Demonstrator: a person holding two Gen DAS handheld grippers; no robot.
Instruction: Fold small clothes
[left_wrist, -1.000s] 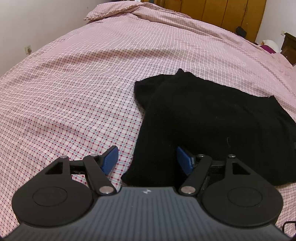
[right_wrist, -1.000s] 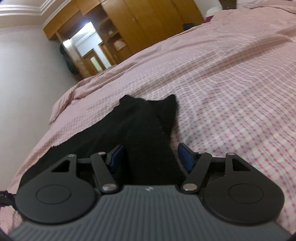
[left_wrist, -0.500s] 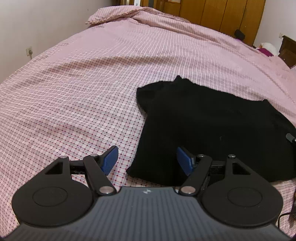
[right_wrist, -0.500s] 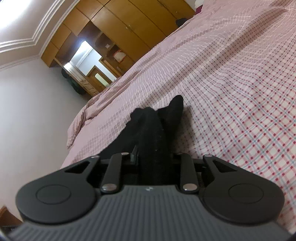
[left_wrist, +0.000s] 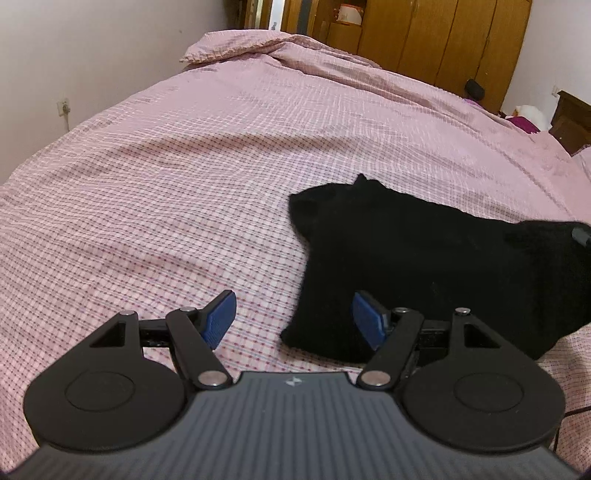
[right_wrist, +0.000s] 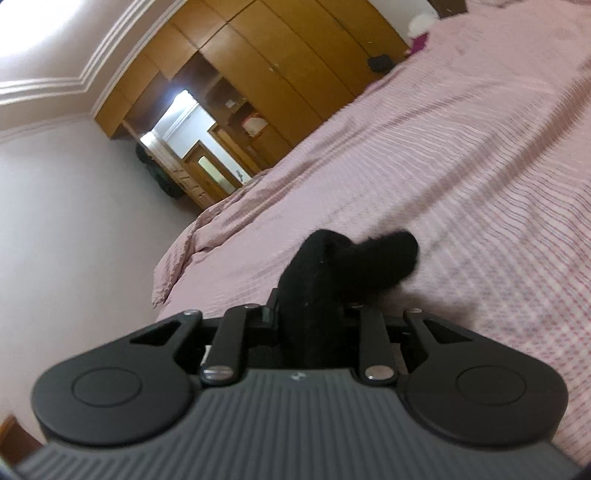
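Note:
A black garment (left_wrist: 424, 258) lies partly folded on the pink checked bed (left_wrist: 184, 184), right of centre in the left wrist view. My left gripper (left_wrist: 293, 317) is open, its blue pads (left_wrist: 221, 315) straddling the garment's near left corner, just above the cover. My right gripper (right_wrist: 310, 314) is shut on a bunched edge of the black garment (right_wrist: 332, 273) and holds it lifted off the bed; its fingertips are hidden by the cloth. A bit of the right gripper (left_wrist: 581, 234) shows at the garment's far right edge in the left wrist view.
A bunched pink duvet and pillow (left_wrist: 258, 48) lie at the far end of the bed. A wooden wardrobe (left_wrist: 424, 33) lines the far wall. A dark nightstand (left_wrist: 572, 122) stands at the right. A white wall with a socket (left_wrist: 64, 107) runs along the left.
My right gripper closed on the garment's edge and has lifted it, tilting upward. My left gripper stayed open and drew back a little from the garment's near corner.

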